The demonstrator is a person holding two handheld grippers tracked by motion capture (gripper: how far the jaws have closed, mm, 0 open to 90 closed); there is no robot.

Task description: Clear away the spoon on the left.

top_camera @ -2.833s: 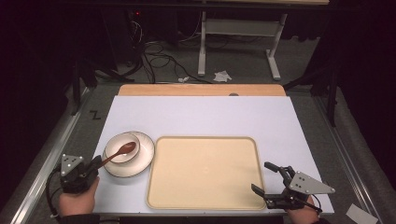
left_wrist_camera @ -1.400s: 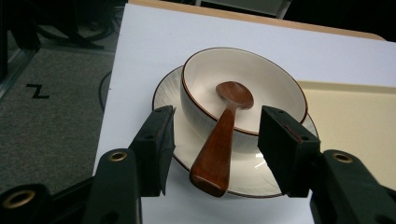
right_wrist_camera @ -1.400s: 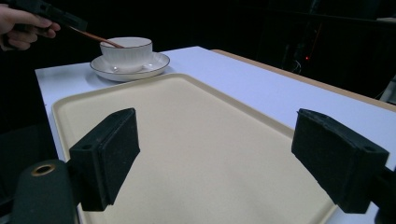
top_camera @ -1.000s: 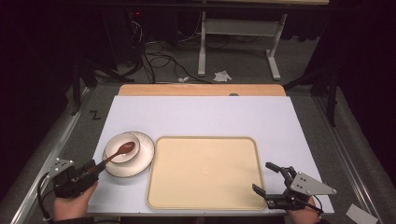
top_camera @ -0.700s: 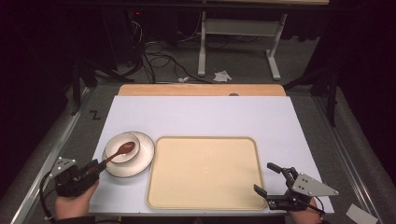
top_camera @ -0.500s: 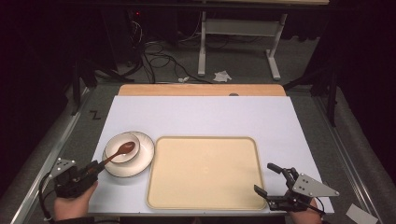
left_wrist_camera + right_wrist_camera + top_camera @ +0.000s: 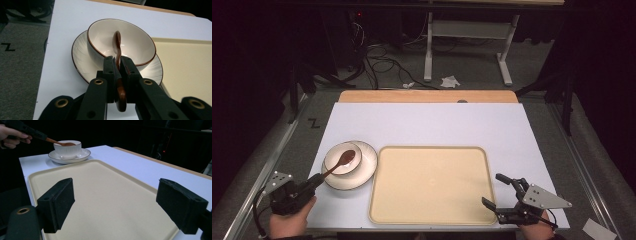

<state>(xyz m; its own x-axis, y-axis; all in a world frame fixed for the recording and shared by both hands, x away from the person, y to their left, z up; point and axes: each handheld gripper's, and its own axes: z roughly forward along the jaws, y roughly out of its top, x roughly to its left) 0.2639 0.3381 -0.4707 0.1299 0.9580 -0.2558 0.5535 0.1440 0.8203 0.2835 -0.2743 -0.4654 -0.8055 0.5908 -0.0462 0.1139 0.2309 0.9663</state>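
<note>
A white bowl [image 7: 341,159] [image 7: 120,45] [image 7: 68,149] stands on a white saucer [image 7: 363,170] [image 7: 81,57] [image 7: 68,158] at the table's front left. A brown wooden spoon [image 7: 339,163] [image 7: 117,50] [image 7: 60,143] rests with its head in the bowl. My left gripper [image 7: 315,180] [image 7: 117,66] is shut on the spoon's handle, just outside the saucer. An empty beige tray [image 7: 432,185] [image 7: 185,65] [image 7: 105,200] lies beside the saucer. My right gripper [image 7: 498,191] [image 7: 120,205] stands open over the tray's front right corner, nothing between its jaws.
The white table top [image 7: 432,125] has a wooden strip [image 7: 427,96] along its far edge. Beyond it are a desk frame [image 7: 467,45], cables [image 7: 382,55] and crumpled paper [image 7: 450,81] on the floor.
My left hand has drawn back toward the table's front left corner, still holding the spoon in the bowl. My right gripper has shifted slightly forward and down.
</note>
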